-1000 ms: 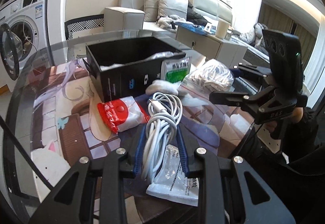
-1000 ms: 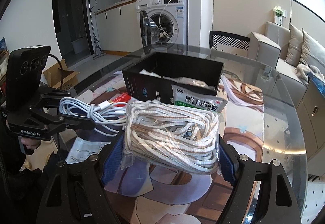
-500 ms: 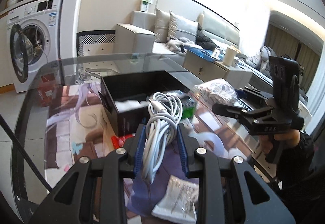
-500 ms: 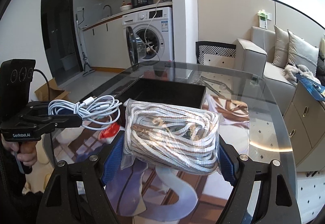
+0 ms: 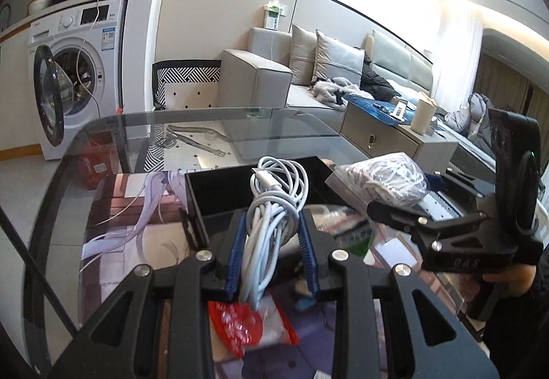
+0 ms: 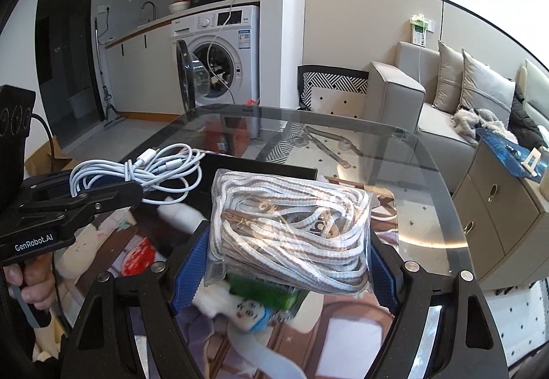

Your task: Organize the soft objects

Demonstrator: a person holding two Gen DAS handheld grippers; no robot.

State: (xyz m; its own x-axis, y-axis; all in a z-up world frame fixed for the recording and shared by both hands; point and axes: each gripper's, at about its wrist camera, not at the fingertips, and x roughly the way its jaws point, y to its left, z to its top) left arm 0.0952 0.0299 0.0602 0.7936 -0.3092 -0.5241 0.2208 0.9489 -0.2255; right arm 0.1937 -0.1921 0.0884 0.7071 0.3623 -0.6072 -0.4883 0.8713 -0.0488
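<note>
A: Big stuff first. Table (image 5: 260,125), glass, with a black box (image 5: 219,193) on it at 12 o'clock from the left gripper (image 5: 272,250).

B: Bag (image 6: 291,231)?

A: Clear bag of striped rope, clamped between the right gripper (image 6: 291,271) pads, jaws wide around it. Long axis runs 9 to 3 across the jaws, held in the air near the box's edge.

B: Cable (image 5: 274,207)?

A: White coil, pinched in the left gripper, jaws nearly together. Long axis 6 to 12, plug end up at 12, tail hanging at 6. It's over the box's near wall.

B: Loose items?

A: Red pack (image 5: 250,327) on the table at 6 below the left jaws. Green pack (image 6: 264,293) under the bag, blurred.

B: Versus a second ago?

A: Both grippers lifted and moved toward the box; red pack dropped from 10 o'clock of the left jaws to 6. Both grips unchanged, same hold on cable and bag. Box sits closer in both views.
</note>
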